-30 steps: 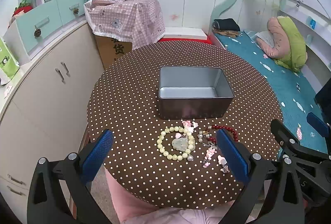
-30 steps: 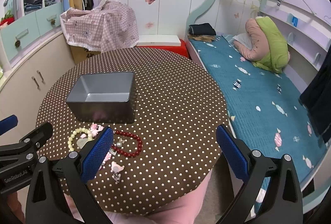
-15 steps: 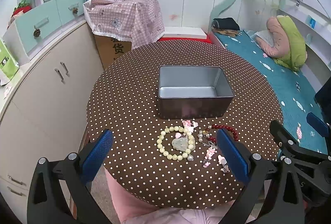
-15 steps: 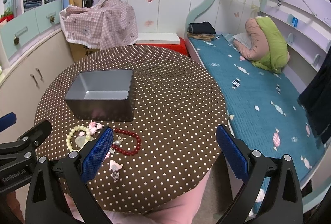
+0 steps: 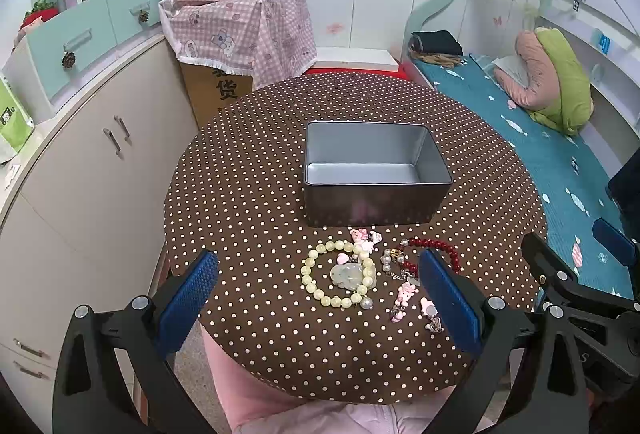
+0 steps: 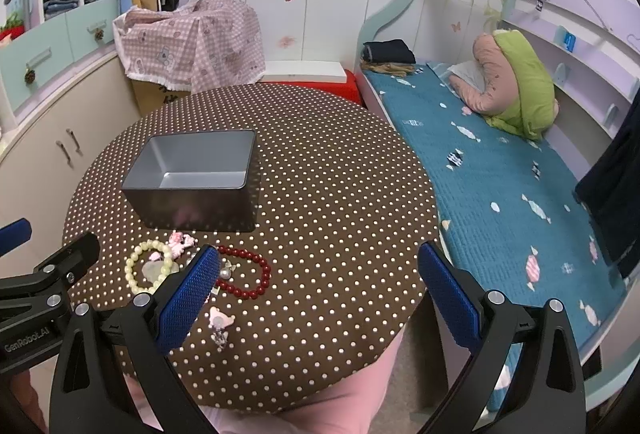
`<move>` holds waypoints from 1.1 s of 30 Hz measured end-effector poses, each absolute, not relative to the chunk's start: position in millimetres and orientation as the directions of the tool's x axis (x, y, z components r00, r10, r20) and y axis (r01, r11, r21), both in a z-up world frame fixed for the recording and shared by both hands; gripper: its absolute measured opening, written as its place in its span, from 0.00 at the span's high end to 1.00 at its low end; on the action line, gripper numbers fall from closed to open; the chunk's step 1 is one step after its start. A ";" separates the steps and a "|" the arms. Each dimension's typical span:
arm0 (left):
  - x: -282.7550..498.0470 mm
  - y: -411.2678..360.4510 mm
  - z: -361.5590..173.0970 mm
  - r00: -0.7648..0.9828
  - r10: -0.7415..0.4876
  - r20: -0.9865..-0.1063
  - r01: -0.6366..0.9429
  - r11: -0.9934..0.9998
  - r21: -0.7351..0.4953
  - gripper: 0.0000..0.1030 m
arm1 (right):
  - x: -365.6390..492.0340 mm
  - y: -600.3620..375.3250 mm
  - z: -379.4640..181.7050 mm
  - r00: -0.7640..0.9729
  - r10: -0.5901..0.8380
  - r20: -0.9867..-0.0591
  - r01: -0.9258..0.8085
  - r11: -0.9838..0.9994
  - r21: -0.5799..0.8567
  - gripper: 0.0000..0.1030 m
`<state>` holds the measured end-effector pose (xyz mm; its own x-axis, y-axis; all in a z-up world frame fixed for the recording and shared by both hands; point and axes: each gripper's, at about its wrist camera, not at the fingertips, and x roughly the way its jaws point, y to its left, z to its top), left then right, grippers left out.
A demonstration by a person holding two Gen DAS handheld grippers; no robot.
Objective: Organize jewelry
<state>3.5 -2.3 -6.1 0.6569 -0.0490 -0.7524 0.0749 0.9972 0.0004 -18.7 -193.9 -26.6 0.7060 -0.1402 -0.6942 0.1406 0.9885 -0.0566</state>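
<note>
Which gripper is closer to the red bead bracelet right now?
Right. The right gripper frames the red bead bracelet by its left finger; the left gripper is centred over the cream bracelet.

The right claw's finger [image 6: 188,298] hides part of the red bracelet [image 6: 248,274].

Black tool [image 5: 318,298], blue ribbed fingers [image 5: 188,298]

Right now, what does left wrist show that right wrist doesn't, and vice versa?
Left wrist only: the pale bead bracelet whole with its jade pendant, and a green package at far left.

Right wrist only: the red bead bracelet almost whole, and more of the teal bed.

Both: the empty metal tin, pink charms, the polka-dot table, and both grippers with jaws open, holding nothing.
</note>
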 end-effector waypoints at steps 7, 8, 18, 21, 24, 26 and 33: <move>4.8 -2.3 -10.3 0.651 -0.049 -0.758 0.077 0.997 0.002 0.07 | -17.2 -195.9 -28.4 0.696 -0.131 -0.706 0.136 0.990 -0.050 0.07; 5.3 -2.1 -11.5 0.648 -0.051 -0.760 0.078 0.997 0.000 0.07 | -16.4 -196.3 -28.7 0.694 -0.128 -0.708 0.135 0.990 -0.048 0.07; 16.8 8.1 -33.4 0.581 -0.090 -0.809 0.092 0.995 -0.045 0.06 | -6.7 -191.2 -45.5 0.655 -0.101 -0.749 0.111 0.993 -0.037 0.07; 22.6 13.3 -41.2 0.552 -0.097 -0.828 0.087 0.994 -0.058 0.06 | -1.8 -186.8 -54.8 0.633 -0.088 -0.769 0.098 0.995 -0.033 0.07; 28.1 17.6 -51.2 0.522 -0.104 -0.846 0.086 0.994 -0.069 0.07 | 3.4 -183.3 -65.3 0.609 -0.083 -0.789 0.092 0.995 -0.034 0.07; 31.9 19.4 -56.0 0.509 -0.104 -0.854 0.087 0.994 -0.069 0.07 | 7.3 -180.9 -72.6 0.593 -0.080 -0.802 0.086 0.996 -0.035 0.07; 46.2 25.2 -76.0 0.462 -0.112 -0.880 0.086 0.993 -0.082 0.07 | 20.6 -178.2 -89.8 0.545 -0.075 -0.835 0.079 0.996 -0.038 0.07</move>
<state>46.2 25.2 -76.0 0.4617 -0.1125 -0.8799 0.0860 0.9929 -0.0818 20.6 -178.2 -89.8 0.5446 -0.0750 -0.8353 0.0790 0.9961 -0.0379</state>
